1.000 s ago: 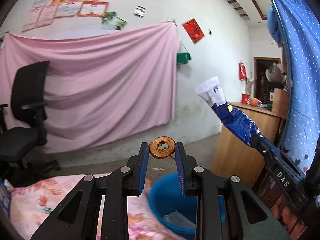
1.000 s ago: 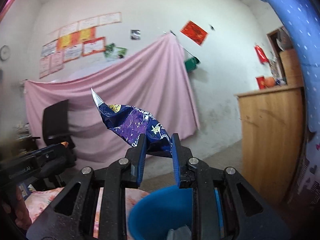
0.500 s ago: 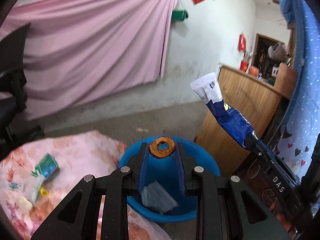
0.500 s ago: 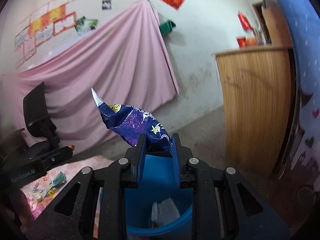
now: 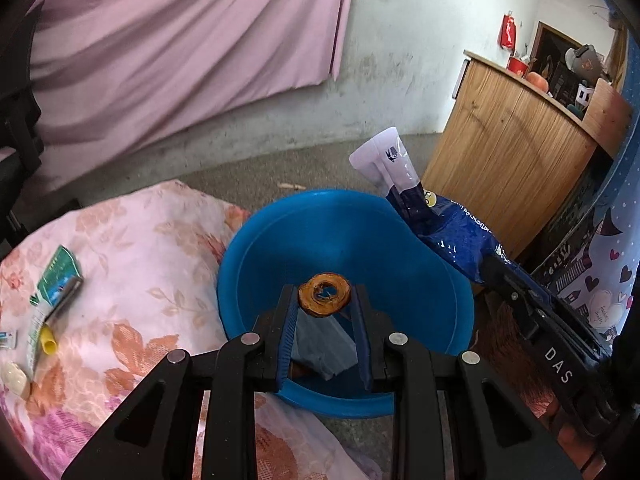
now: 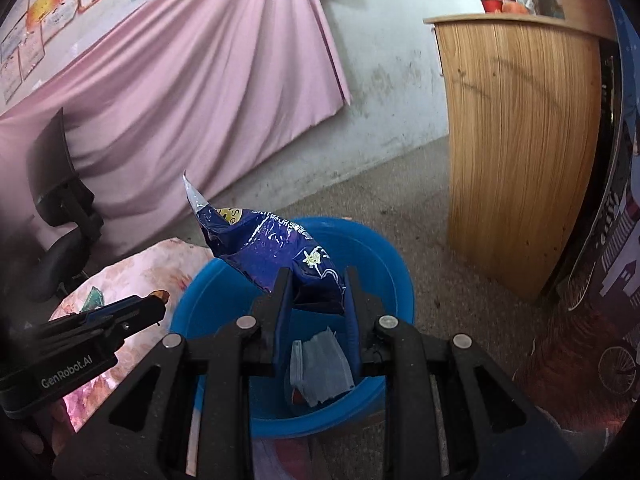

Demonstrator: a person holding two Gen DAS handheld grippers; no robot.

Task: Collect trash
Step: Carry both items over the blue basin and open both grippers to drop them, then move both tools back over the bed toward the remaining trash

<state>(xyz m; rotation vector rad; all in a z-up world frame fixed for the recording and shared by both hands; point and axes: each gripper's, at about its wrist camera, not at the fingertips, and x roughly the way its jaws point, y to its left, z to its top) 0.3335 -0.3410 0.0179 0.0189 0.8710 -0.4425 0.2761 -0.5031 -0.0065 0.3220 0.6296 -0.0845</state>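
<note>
Drop step in hand: left gripper (image 5: 325, 312) clamped on brown ring scrap (image 5: 324, 294), right gripper (image 6: 315, 297) clamped on blue snack bag (image 6: 272, 249), both poised over blue bin (image 5: 448, 280); next calls for opening both, w/ bag tail inside rim.

A pink floral cloth (image 5: 132, 280) covers the surface at lower left, bearing a green packet (image 5: 60, 270), a tube with a yellow cap (image 5: 44, 334) and small wrappers. The blue basin (image 5: 280, 240) sits at its right edge.
</note>
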